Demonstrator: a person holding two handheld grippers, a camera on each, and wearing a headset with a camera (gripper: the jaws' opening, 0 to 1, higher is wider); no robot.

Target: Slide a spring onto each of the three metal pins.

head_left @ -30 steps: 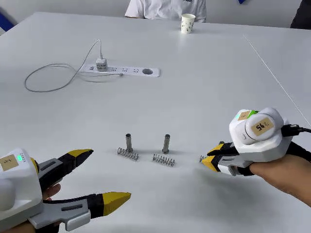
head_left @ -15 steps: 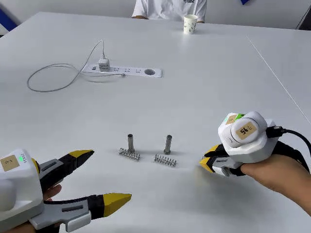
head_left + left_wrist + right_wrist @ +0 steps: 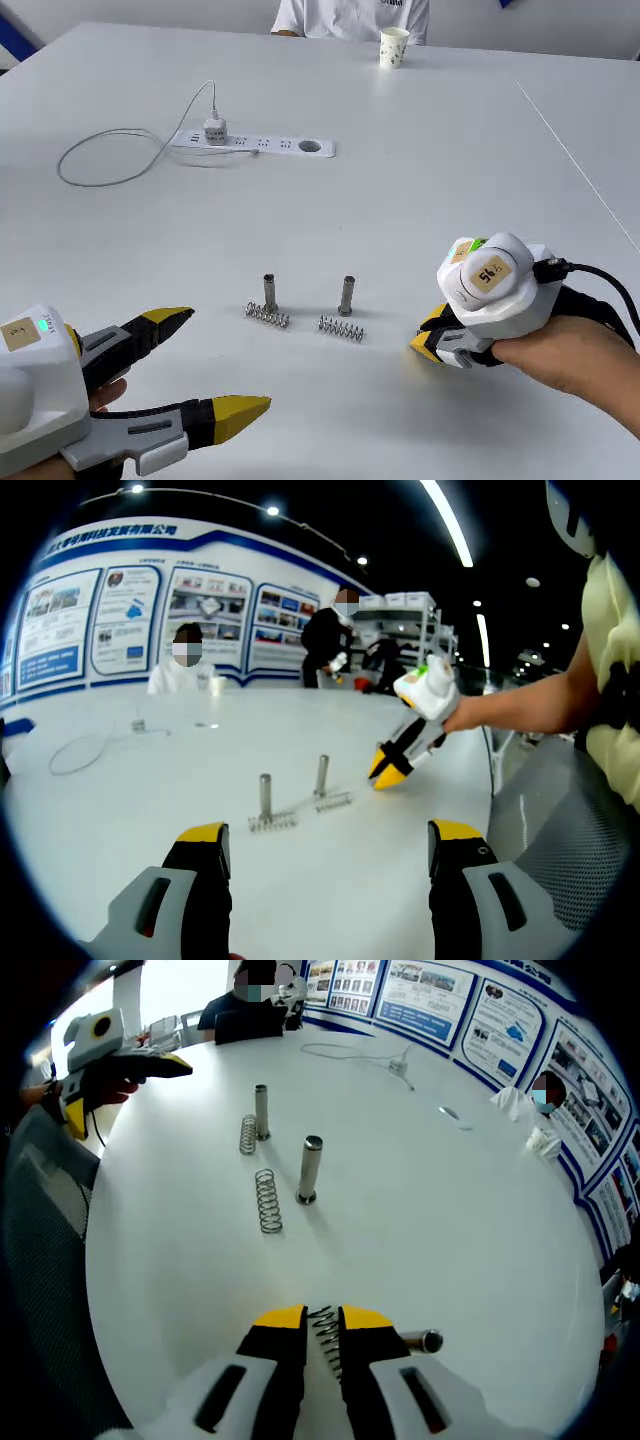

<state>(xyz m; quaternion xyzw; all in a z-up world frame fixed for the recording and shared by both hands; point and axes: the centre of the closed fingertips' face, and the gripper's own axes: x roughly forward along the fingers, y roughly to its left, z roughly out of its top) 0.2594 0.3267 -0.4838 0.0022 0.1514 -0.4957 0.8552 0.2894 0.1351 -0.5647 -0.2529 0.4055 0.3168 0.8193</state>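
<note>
**Right gripper grips 1 spring; 2 more lie by their pins**

The right gripper [image 3: 322, 1316] is clenched on a small silver coil spring [image 3: 323, 1332], pinched between its yellow-tipped jaws low over the white tabletop [image 3: 420, 180]. Just beside 1 jaw, the end of a short grey metal pin [image 3: 424, 1340] pokes out; the rest of it is hidden.

Farther along the table stand 2 more grey metal pins, the left upright pin [image 3: 270, 292] and the right upright pin [image 3: 347, 294]. The left loose spring [image 3: 267, 316] and the right loose spring [image 3: 341, 328] each lie flat just beside the base of their pin.

The left gripper [image 3: 215, 362] hangs released at the near left, jaws wide apart with nothing between them, well apart from the pins.

A white power strip [image 3: 255, 145] with its looped white cable [image 3: 100, 160] lies beyond, and a paper cup [image 3: 394, 46] stands near the far edge.
</note>
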